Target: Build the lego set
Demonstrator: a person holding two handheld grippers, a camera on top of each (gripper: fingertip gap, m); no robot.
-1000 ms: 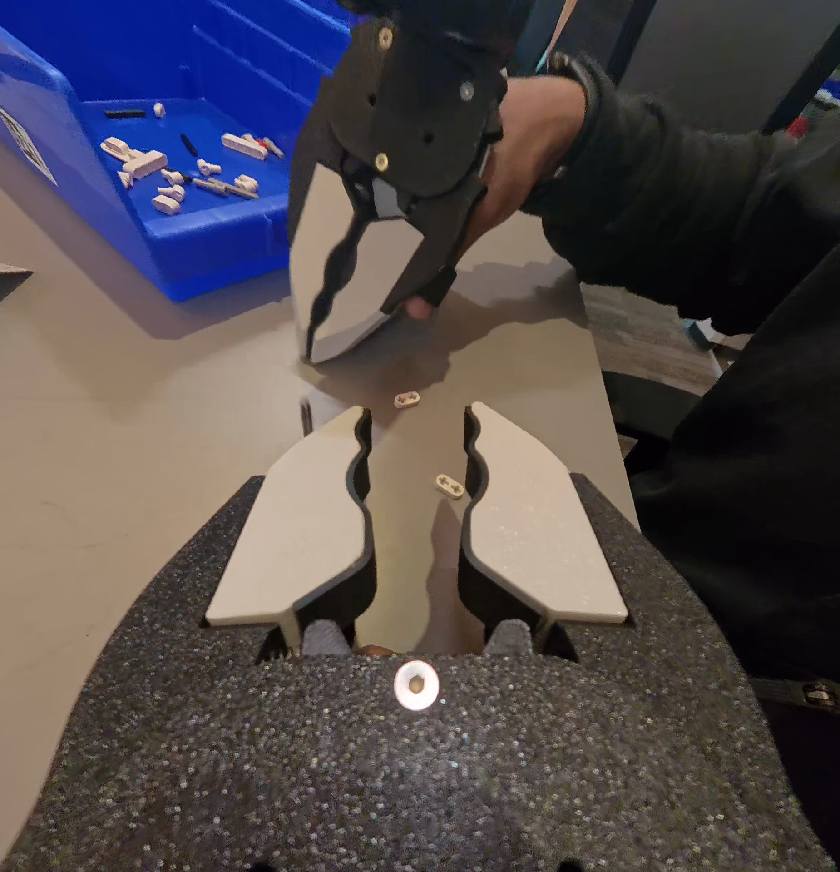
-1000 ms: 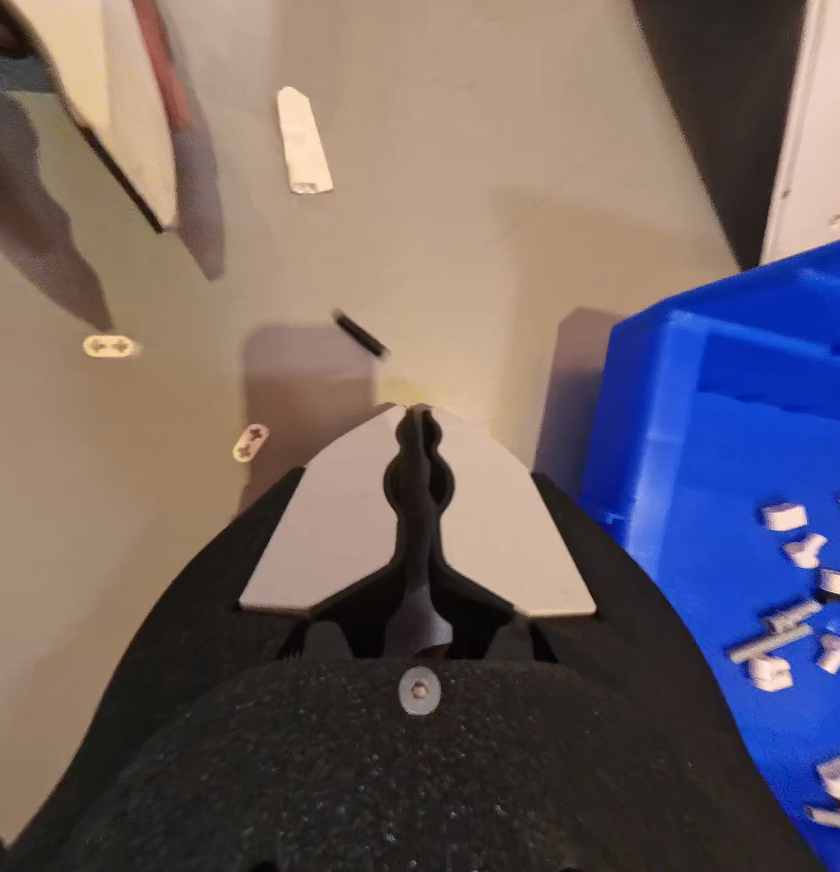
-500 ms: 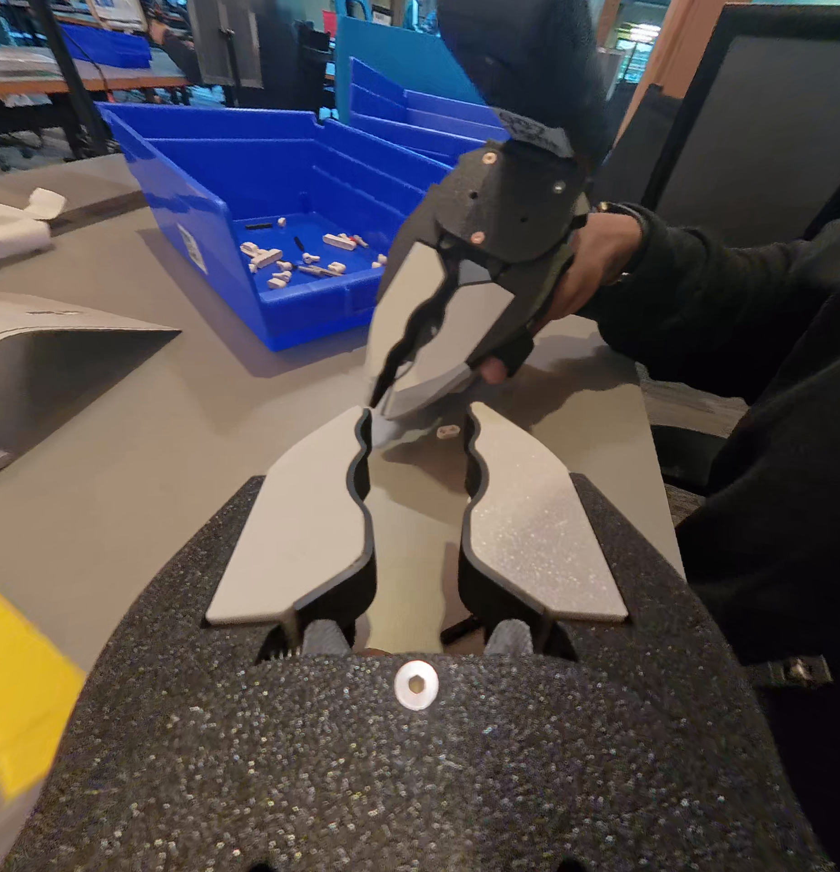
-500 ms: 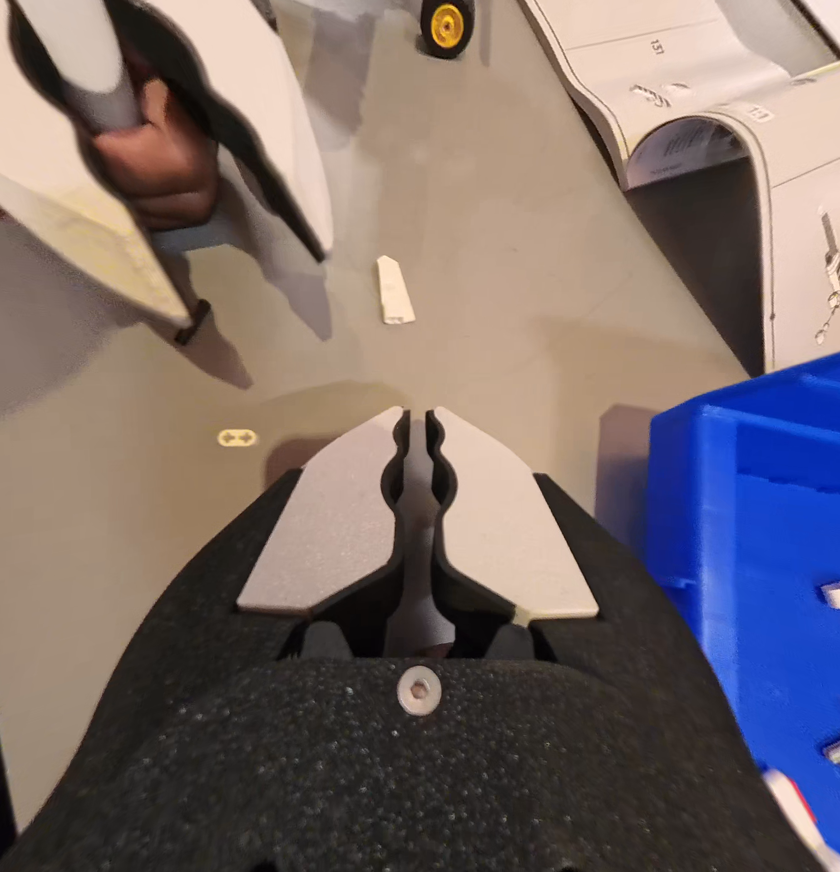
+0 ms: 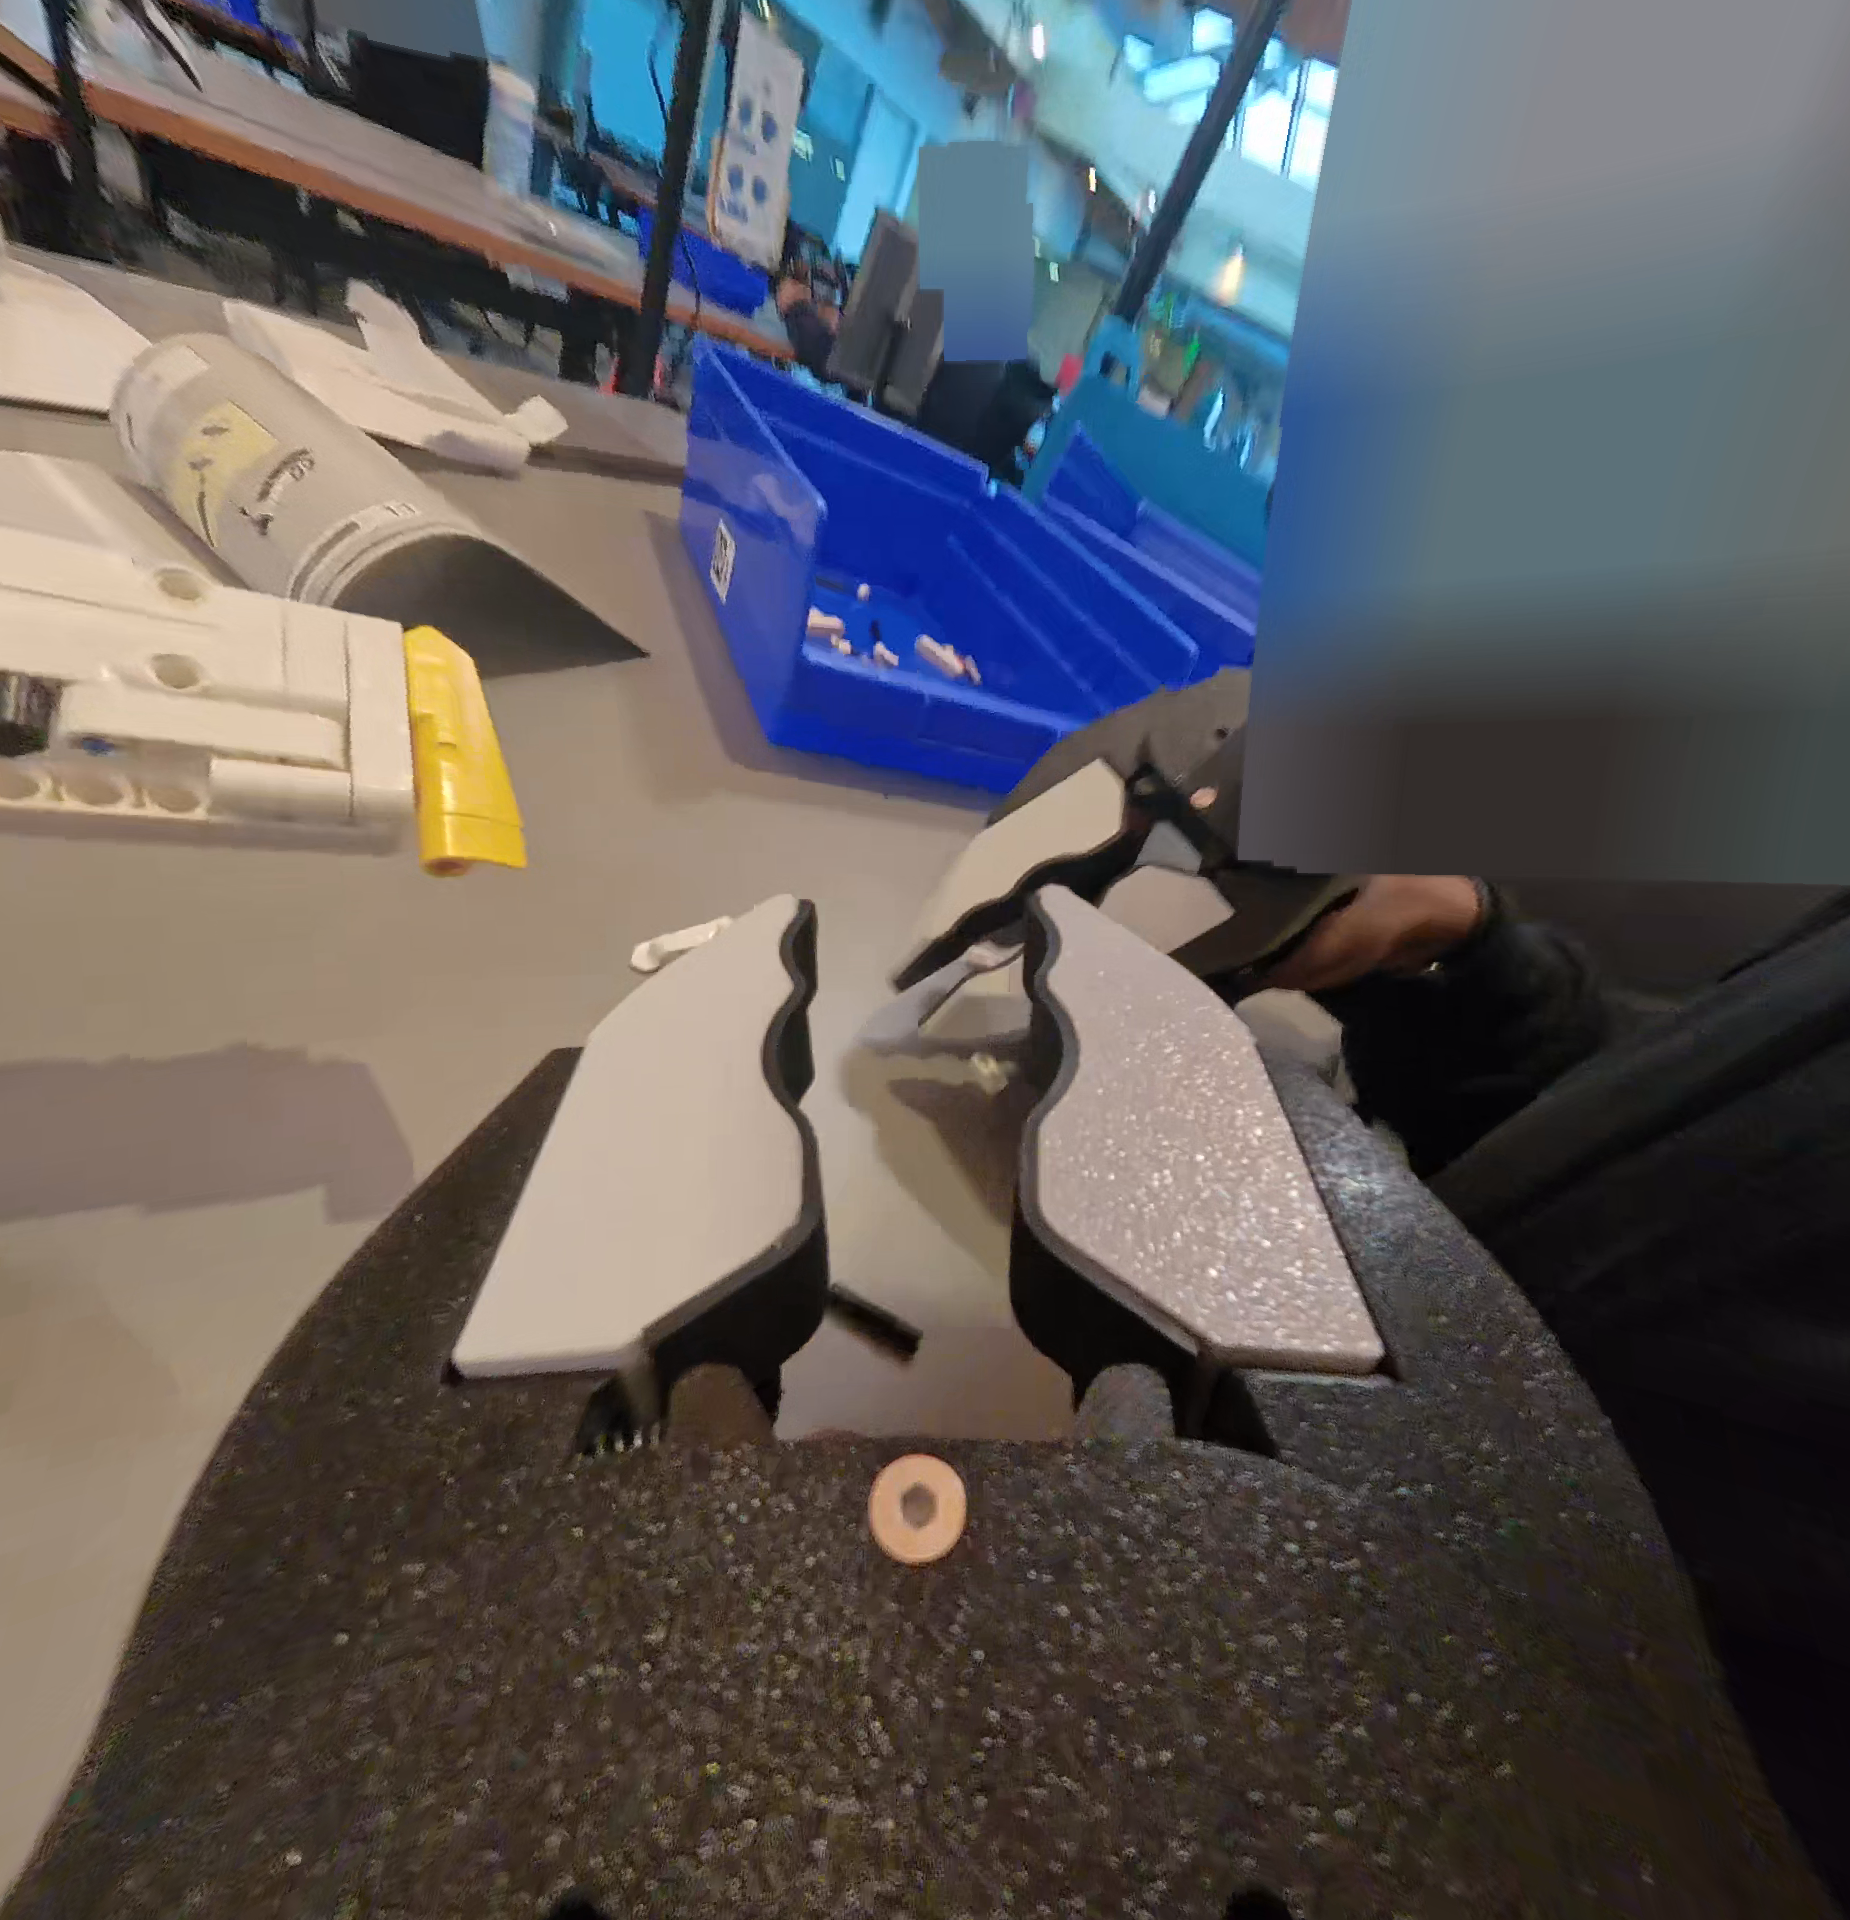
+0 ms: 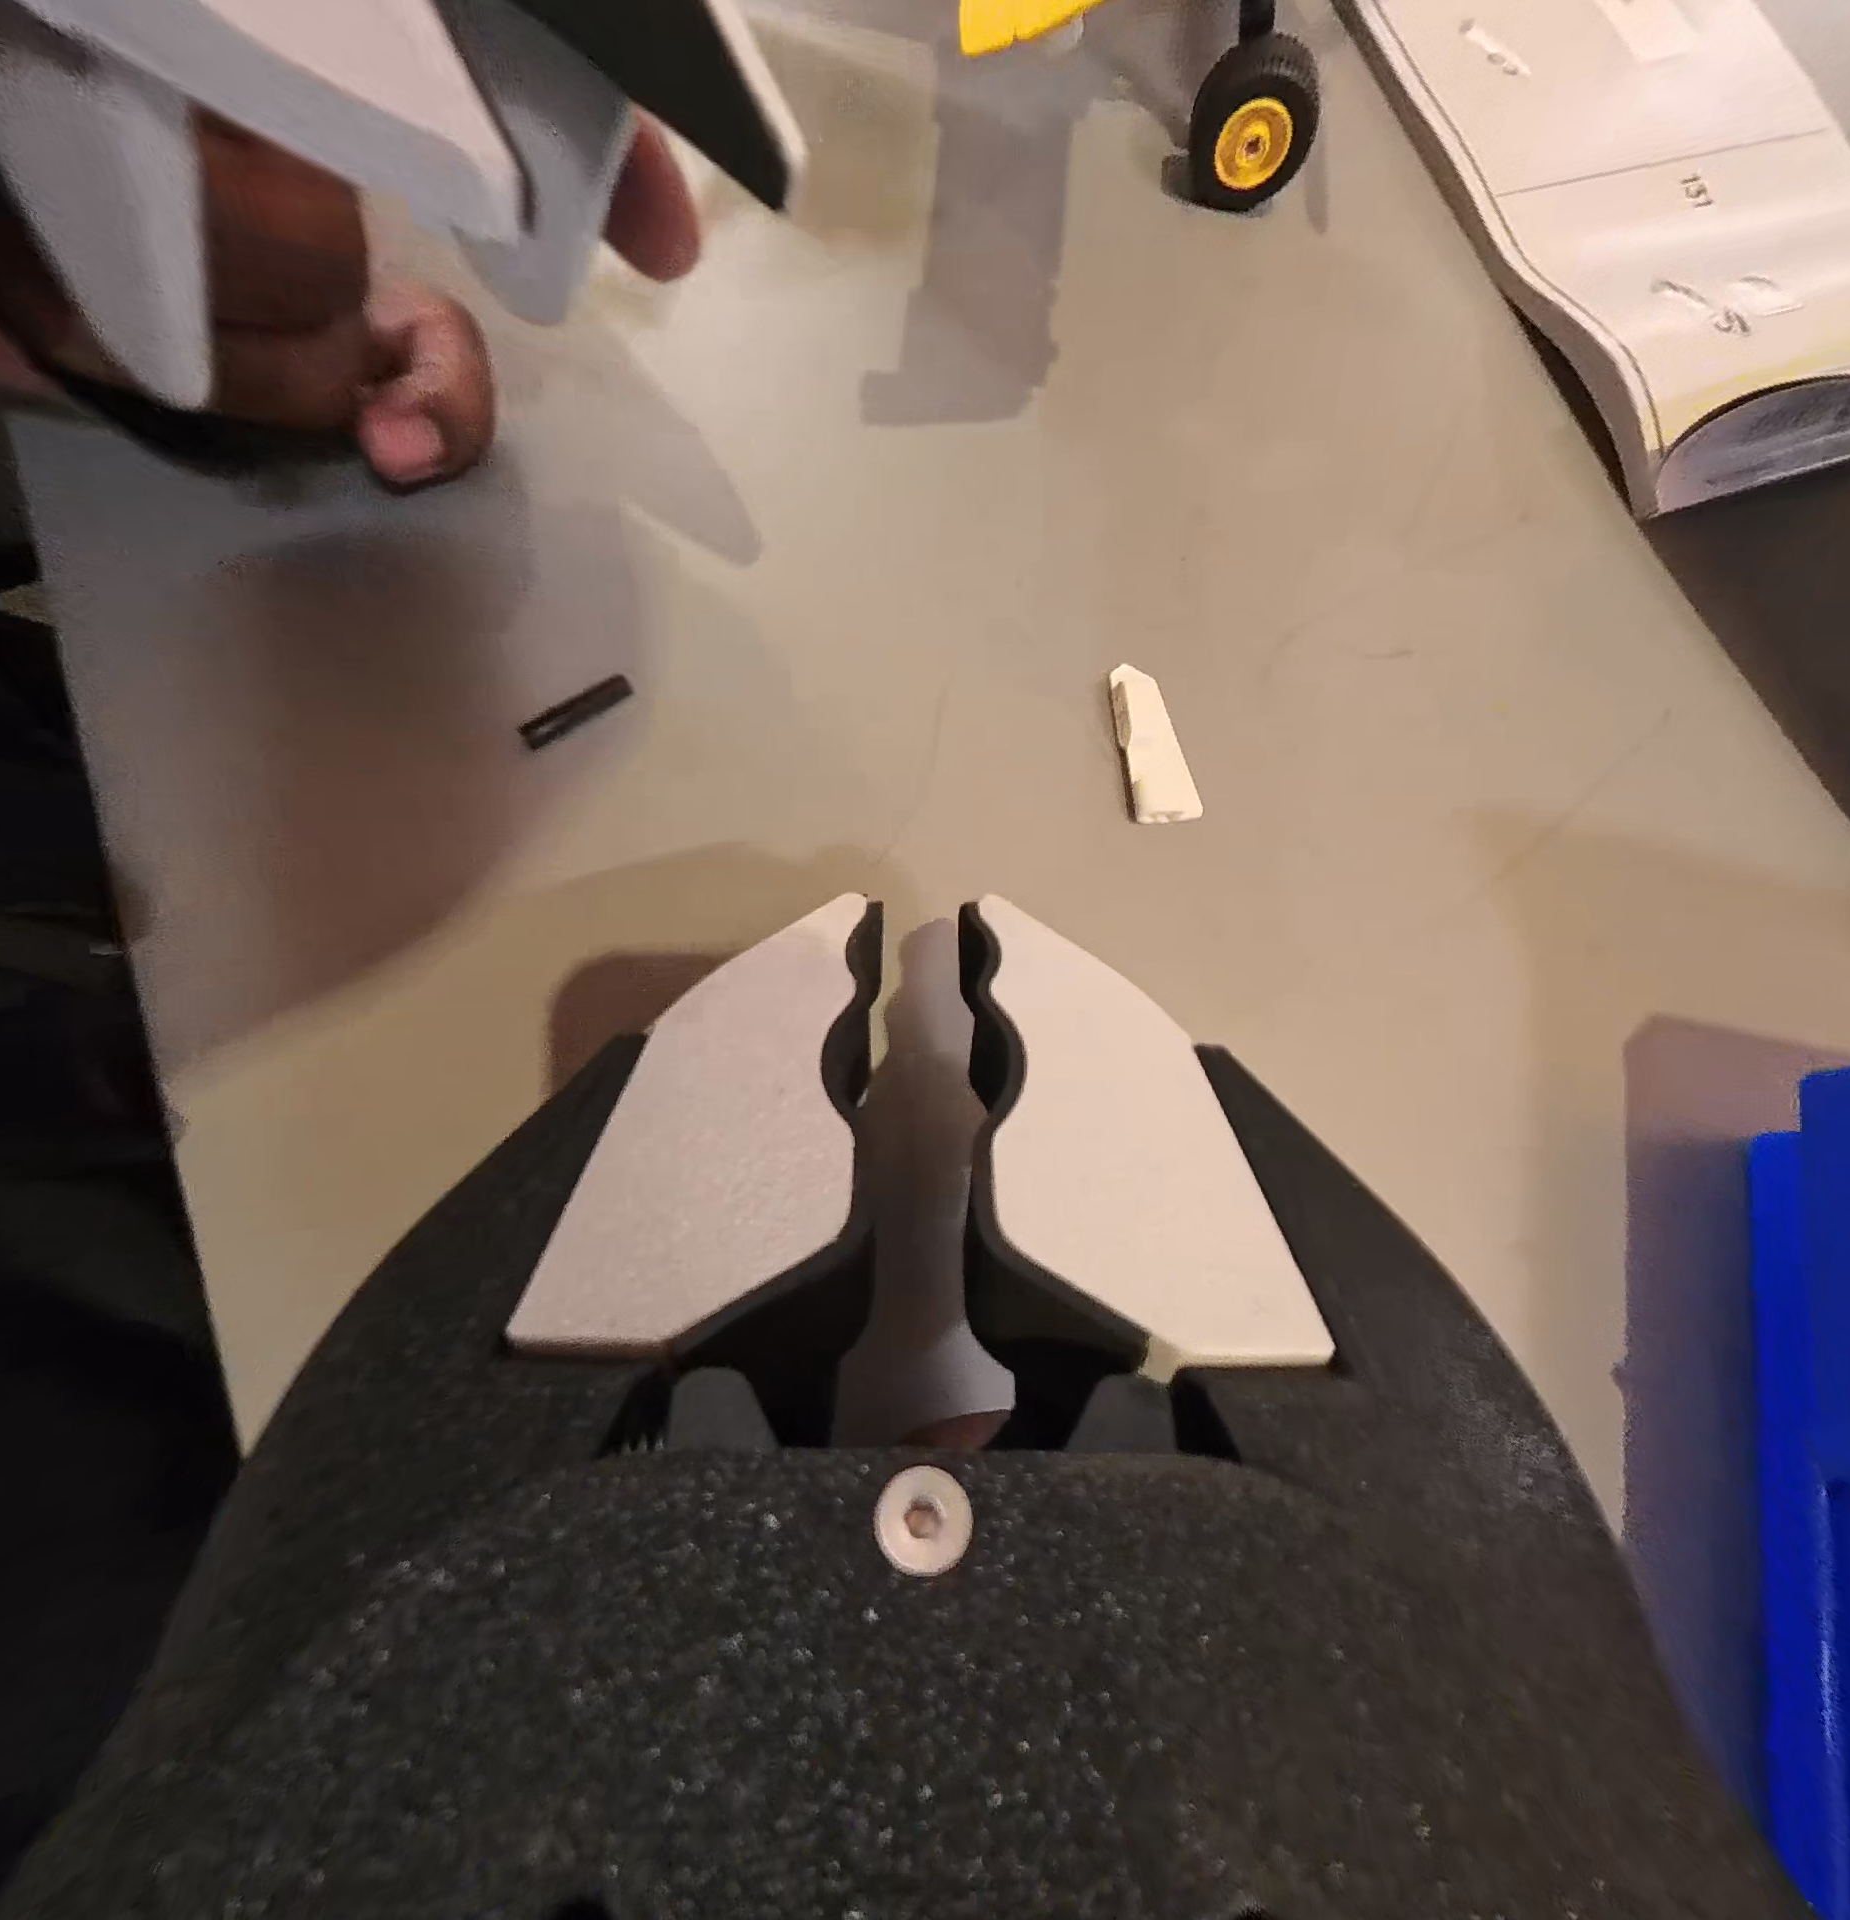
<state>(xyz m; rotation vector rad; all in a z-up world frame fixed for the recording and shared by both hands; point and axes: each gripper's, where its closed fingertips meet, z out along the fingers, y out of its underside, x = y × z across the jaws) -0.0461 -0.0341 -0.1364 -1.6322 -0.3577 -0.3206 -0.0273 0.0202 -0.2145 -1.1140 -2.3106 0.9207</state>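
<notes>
Left gripper [image 5: 916,935] jaws well apart, nothing between; low over grey table [image 5: 225,987], short black pin [image 5: 874,1314] lying under the gap. Right gripper [image 6: 921,914] jaws slightly parted, bare tabletop between, nothing clamped. Fingers: flat pale grey plates, wavy black inner edges, grainy black foam body.

Left view only: blue plastic bin [image 5: 796,540] with small tan parts, white and yellow brick-built model [image 5: 277,717], tiny tan piece [image 5: 988,1065] near right gripper tip.

Right view only: white wedge-shaped piece [image 6: 1155,748] ahead-right, yellow-hubbed black wheel [image 6: 1253,125], open booklet [image 6: 1679,260], hand [image 6: 381,343] on left gripper.
</notes>
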